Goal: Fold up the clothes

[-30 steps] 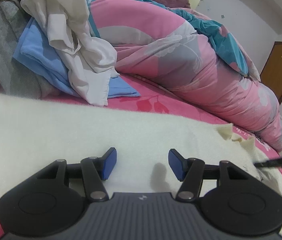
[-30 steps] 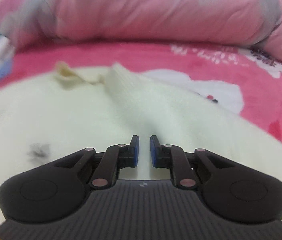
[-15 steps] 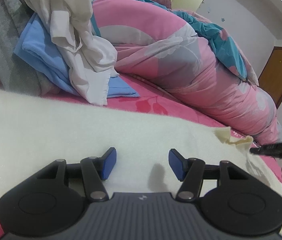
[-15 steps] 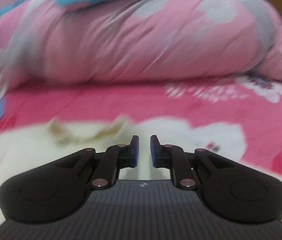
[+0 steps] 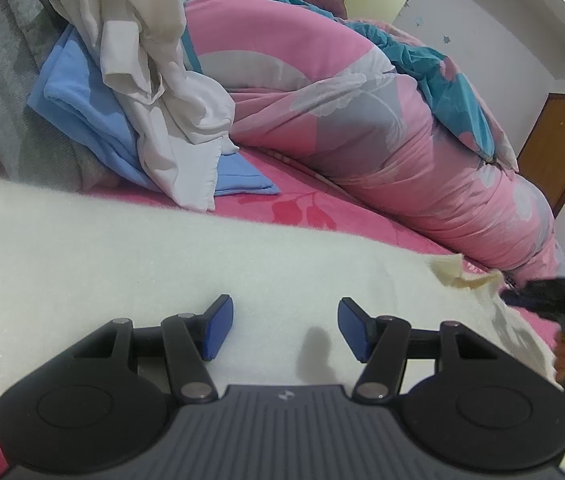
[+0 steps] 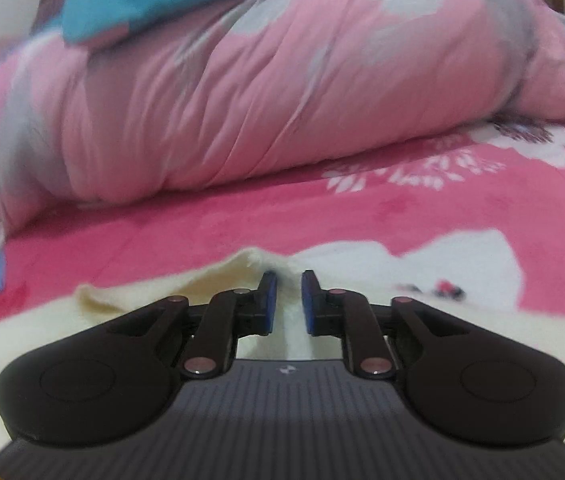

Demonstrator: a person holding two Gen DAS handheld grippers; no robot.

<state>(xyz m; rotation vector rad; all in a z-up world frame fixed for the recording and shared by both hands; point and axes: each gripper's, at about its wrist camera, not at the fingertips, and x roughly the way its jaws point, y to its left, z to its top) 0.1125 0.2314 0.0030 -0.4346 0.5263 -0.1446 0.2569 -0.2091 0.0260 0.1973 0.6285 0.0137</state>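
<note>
Pink plush bedsheet bears fuzzy cream garment beside puffy quilt.

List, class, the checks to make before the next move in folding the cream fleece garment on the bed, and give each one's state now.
1. Left gripper open, nothing between its pads: ok.
2. Right gripper at the garment's edge, jaws opening: ok.
3. Fabric pinched in the right gripper: cannot tell.
4. Cream garment lying flat under the left gripper: ok.
5. Its far corner smooth: not ok, rumpled.
6. Pile of clothes apart from the garment: ok.
</note>
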